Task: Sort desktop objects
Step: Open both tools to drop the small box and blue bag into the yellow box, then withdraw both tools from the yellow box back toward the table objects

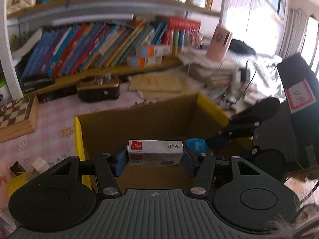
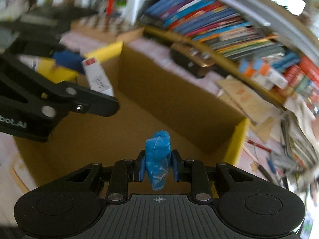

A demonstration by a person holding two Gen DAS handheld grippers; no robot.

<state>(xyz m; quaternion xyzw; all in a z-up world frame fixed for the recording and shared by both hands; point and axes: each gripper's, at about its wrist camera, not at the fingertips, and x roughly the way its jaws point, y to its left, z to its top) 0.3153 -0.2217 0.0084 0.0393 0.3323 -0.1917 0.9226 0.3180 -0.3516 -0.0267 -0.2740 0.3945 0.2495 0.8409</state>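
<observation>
Chessboard (image 1: 15, 117): wooden, at the left edge of the pink desk (image 1: 51, 119), partly out of frame.
Binder clips (image 1: 19, 167): a small heap near the desk's left front, beside the box's left wall.
Cardboard box (image 1: 78, 137): open-topped, brown inside with yellow-taped rims, standing on the desk; both tongs are over its opening.
Left gripper (image 1: 154, 157): blue pads closed on the two short ends of a staple box, nothing slack between pad and carton.
Staple box (image 1: 155, 152): white with a red logo, held level above the box floor, close to the near wall.
Right gripper (image 2: 157, 167): pads drawn in narrow, pinching a blue wad at its middle.
Blue wad (image 2: 158, 159): crumpled blue plastic, standing upright between the pads, above the box interior toward its right wall.
Dark case (image 1: 98, 89): black and gold, on the desk beyond the box's far wall.
Bookshelf (image 1: 111, 41): leaning books along the desk's back edge.
Paper stacks (image 1: 211, 69): piled at the desk's right rear corner; details blurred.
</observation>
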